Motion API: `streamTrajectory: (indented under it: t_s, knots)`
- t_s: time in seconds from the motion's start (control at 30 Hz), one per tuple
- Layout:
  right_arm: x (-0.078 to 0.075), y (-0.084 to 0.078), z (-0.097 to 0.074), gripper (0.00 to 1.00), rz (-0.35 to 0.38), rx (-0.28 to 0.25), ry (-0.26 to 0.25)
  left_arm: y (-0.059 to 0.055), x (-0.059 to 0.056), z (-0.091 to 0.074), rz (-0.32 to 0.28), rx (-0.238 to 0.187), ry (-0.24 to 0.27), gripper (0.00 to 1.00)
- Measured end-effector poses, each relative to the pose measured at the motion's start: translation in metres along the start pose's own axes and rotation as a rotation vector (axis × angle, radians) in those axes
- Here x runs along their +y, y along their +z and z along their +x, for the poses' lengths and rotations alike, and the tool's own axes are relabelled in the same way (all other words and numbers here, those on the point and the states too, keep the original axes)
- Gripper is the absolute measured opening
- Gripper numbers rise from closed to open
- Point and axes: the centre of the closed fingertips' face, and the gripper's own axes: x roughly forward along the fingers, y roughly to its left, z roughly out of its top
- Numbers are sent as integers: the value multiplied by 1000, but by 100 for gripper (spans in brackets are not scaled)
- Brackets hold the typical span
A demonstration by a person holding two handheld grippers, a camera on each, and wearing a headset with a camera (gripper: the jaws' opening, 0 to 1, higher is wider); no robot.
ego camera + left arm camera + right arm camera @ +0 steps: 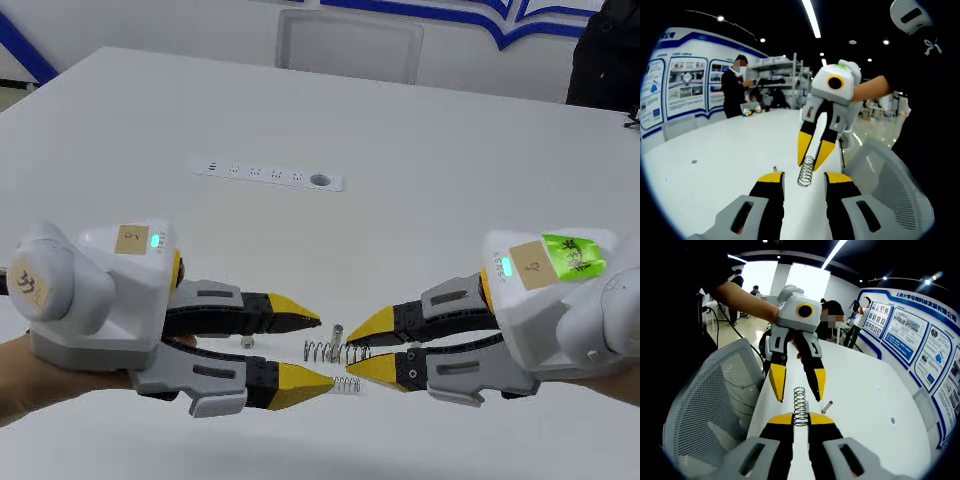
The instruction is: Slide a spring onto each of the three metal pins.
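Grippers, two: the left gripper and the right gripper are facing each other tip to tip, just above the white table.
Left gripper: its jaws are standing well apart and are holding nothing.
Right gripper: its jaws are pinching almost closed on one end of the held spring.
Springs, two: the held spring is reaching out from the right gripper's tips toward the gap between the left gripper's jaws. The loose spring is lying on the table just beside the left gripper's lower tip.
Pins, two counted: the middle pin is sitting on the table just behind the held spring. The left pin is showing between the left gripper's jaws; whether either is standing or lying, I cannot tell.
Head view: it is showing both springs, both pins, and one power strip lying well beyond the grippers.
Left gripper view: the spring's free end is hanging between that gripper's own yellow tips, touching neither.
Right gripper view: the coil is rising straight out of the closed tips, with one pin lying just to its side.
Both gripper views: a mesh chair is standing beside the table edge.
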Motion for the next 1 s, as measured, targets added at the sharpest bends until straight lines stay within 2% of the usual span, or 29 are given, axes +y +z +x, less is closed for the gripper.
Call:
streamTrajectory:
  t_s: [0.1, 0.2, 0.43, 0.5, 0.53, 0.6, 0.73, 0.9, 1.0]
  knots:
    - [3, 2, -1, 11, 8, -9, 7, 1, -2, -1, -11, -17, -4, 27]
    - [5, 4, -2, 11, 12, -17, 12, -1, -5, -2, 4, -7, -11, 21]
    - [8, 4, -1, 11, 18, -16, 16, 0, -10, -3, 11, -10, -21, 18]
    - [9, 5, 0, 11, 16, -20, 17, 1, -11, -2, 26, -14, -22, 13]
    - [10, 6, 0, 11, 16, -20, 23, 1, -11, -2, 61, -10, -19, 12]
    - [11, 6, 1, 10, 11, -17, 26, -1, -12, -2, 72, 4, -24, 11]
    - [12, 7, 1, 10, 11, -22, 32, -1, -13, -3, 86, 7, -25, 10]
    - [8, 15, -2, 11, 29, -62, 35, 6, -12, -8, 94, -27, -17, 10]
    - [6, 18, -3, 12, 79, -86, 46, 8, -12, -9, 93, -34, -22, 10]
